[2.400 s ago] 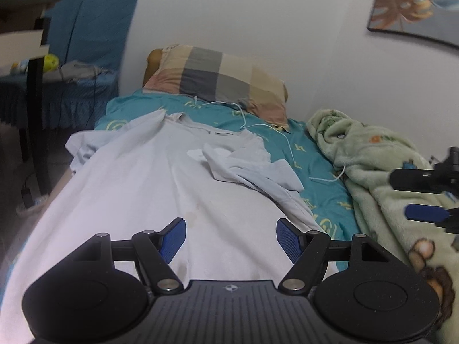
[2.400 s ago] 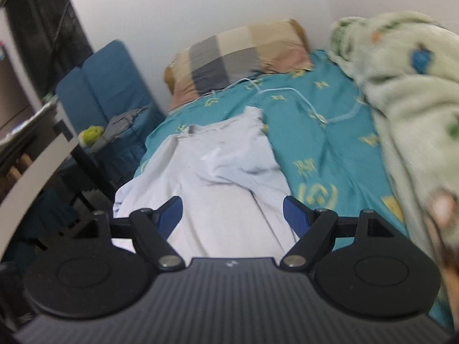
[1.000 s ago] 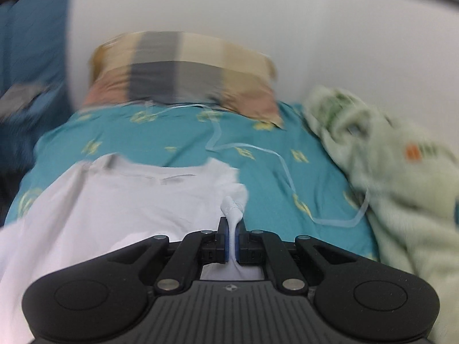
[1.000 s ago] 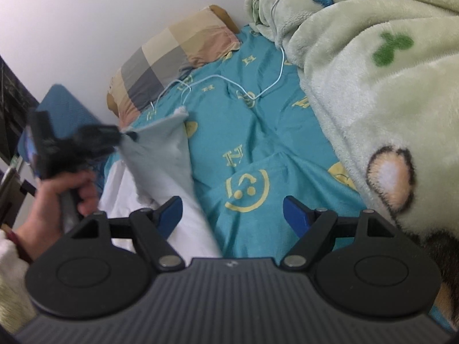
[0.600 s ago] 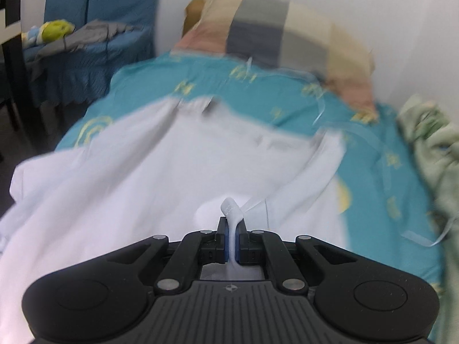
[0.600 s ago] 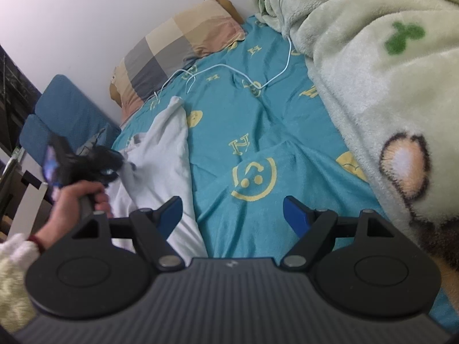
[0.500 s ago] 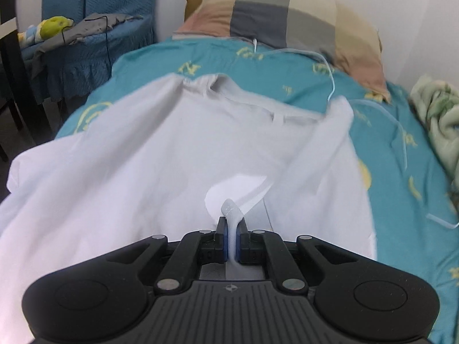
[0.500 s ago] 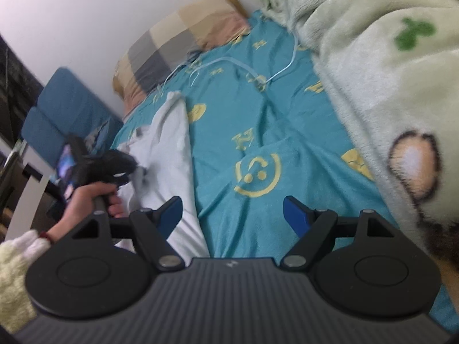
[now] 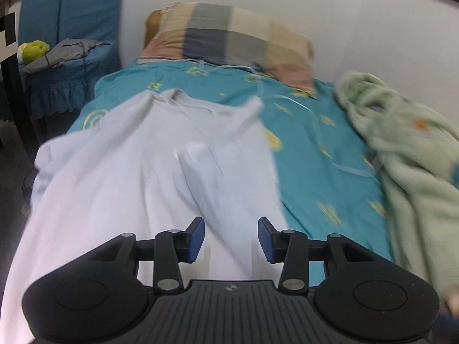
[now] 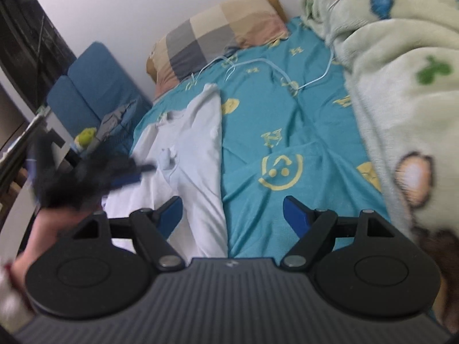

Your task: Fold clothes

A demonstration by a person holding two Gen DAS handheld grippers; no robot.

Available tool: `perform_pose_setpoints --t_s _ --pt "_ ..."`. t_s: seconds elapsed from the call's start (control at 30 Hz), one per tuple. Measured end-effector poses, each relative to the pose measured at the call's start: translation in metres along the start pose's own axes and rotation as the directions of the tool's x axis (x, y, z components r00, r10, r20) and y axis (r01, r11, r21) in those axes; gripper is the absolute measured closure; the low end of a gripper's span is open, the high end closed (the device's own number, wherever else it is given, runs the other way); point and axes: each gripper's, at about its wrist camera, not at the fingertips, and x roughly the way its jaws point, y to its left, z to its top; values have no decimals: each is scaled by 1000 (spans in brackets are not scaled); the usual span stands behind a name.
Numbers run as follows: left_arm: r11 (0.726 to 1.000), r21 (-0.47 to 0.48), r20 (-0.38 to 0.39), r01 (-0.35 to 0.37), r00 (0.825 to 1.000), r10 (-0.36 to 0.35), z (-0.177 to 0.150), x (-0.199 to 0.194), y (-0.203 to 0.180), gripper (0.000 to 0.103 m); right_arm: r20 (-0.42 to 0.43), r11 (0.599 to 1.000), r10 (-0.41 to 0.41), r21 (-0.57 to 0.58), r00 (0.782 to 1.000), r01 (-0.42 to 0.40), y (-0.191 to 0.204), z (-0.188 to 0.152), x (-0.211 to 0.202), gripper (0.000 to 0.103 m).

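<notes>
Left tongs [image 9: 231, 239] have just been opening, pads now apart w/ nothing pinched between them: the pale white cotton shirt [image 9: 137, 177] lies under them on the teal patterned bed sheet [image 9: 312, 154], looks like a sleeve flap laid inward over the shirt body, so that's prob the reason for letting go, fold placed. Collar end points toward the checked beige-and-grey pillow [image 9: 229, 34], shirt runs lengthwise down the bed's left half, left edge drooping off the side. Right tongs [image 10: 232, 213] stand wide & empty, hovering over the shirt's right edge where it meets the sheet, likely waiting for their turn. Fluffy green printed blanket [image 10: 401, 86] bunched at the right, clear of the shirt. Thin white cable [image 10: 287, 70] on the sheet near the pillow, not in the way.
</notes>
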Motion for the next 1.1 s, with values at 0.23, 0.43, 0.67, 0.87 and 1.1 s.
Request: perform_pose_setpoints --t_s 0.23,0.43,0.67,0.87,1.1 --pt "992 -32 -59 123 990 -125 -102 -78 -35 59 92 1000 4 11 996 -5 9 -9 -58 24" --pt "987 29 -62 156 986 -154 -158 -103 -62 59 104 1000 -29 1 994 29 7 -44 -89 24" --pt "980 188 -42 71 997 -64 -176 -90 -87 61 93 998 -68 -13 993 69 5 -43 -76 24" --pt "964 267 -77 9 997 12 -188 -70 -97 95 84 998 -53 38 995 50 -6 -43 -73 24" --pt "994 78 -106 78 992 -69 -170 -90 -72 102 61 995 -15 101 998 9 -16 -43 -69 24"
